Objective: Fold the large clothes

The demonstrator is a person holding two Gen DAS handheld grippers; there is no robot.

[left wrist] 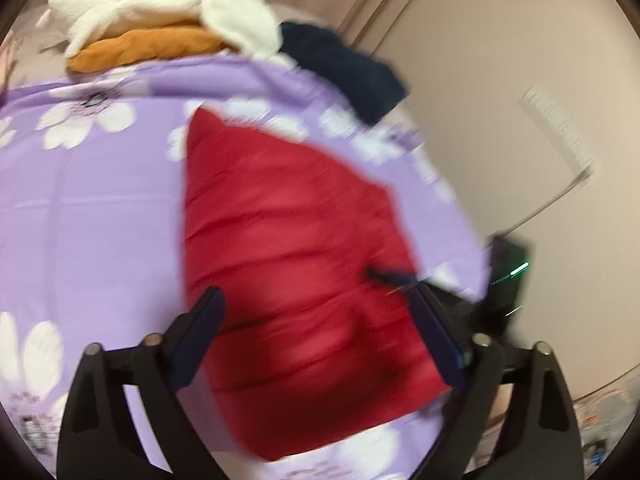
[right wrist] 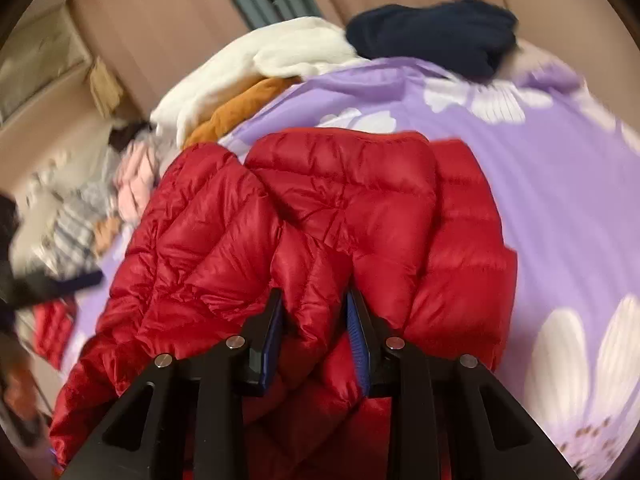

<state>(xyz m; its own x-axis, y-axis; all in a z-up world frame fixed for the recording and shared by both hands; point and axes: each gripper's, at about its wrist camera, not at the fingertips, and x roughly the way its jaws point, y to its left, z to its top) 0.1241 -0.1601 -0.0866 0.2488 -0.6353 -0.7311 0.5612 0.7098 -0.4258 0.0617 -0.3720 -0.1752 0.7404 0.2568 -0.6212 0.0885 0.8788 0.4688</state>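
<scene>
The right gripper [right wrist: 316, 320] pinches the puffy red quilted down jacket [right wrist: 320, 216], light, slippery, best gripped at seams; the left gripper [left wrist: 316, 308] hovers spread.

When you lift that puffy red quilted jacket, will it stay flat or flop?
Probably flop: the puffy red quilted jacket already bunches and creases where the right gripper pinches it. It looks light for its size, being puffy, and its shiny fabric may slip.
</scene>
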